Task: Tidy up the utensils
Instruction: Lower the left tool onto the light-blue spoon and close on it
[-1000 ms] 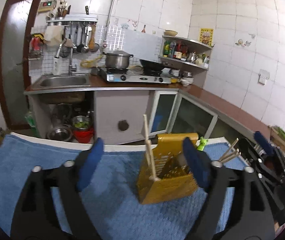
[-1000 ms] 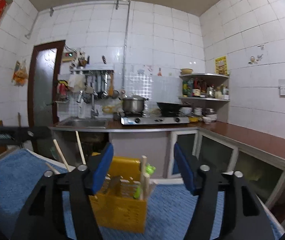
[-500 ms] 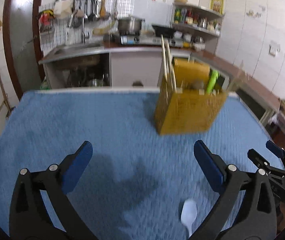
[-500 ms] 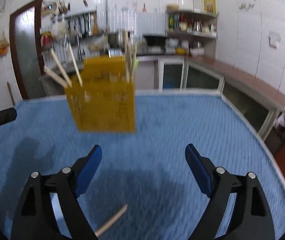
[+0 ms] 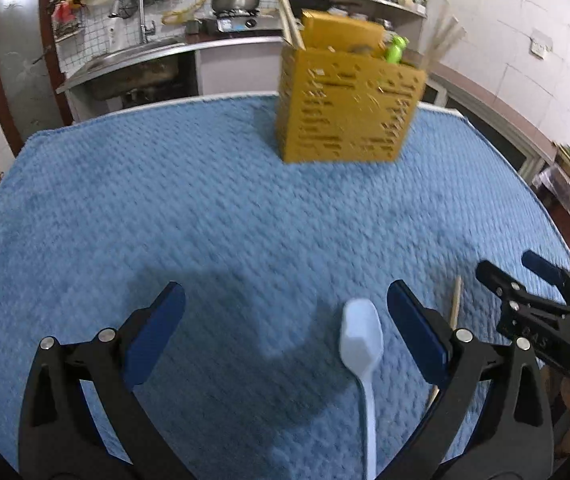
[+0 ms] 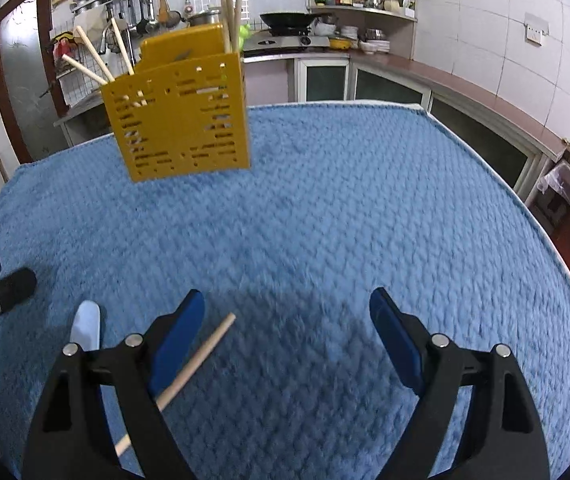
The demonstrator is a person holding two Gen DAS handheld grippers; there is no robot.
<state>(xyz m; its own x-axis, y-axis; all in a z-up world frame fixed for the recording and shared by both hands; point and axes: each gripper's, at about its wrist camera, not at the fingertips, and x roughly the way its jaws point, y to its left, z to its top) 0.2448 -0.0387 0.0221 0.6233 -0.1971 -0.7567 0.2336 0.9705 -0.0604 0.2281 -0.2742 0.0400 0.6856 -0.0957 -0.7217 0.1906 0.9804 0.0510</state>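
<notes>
With both jaws wide and empty, centre the left hand-held gripper (image 5: 285, 322) over the white spoon (image 5: 361, 344) at its 3 o'clock before clenching, the right hand-held gripper (image 6: 287, 318) over the chopstick (image 6: 189, 372).

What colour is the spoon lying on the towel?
White; the spoon shows best in the left wrist view.

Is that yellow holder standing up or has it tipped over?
Upright: the yellow holder stands on the blue cloth, chopsticks poking out its top.
</notes>
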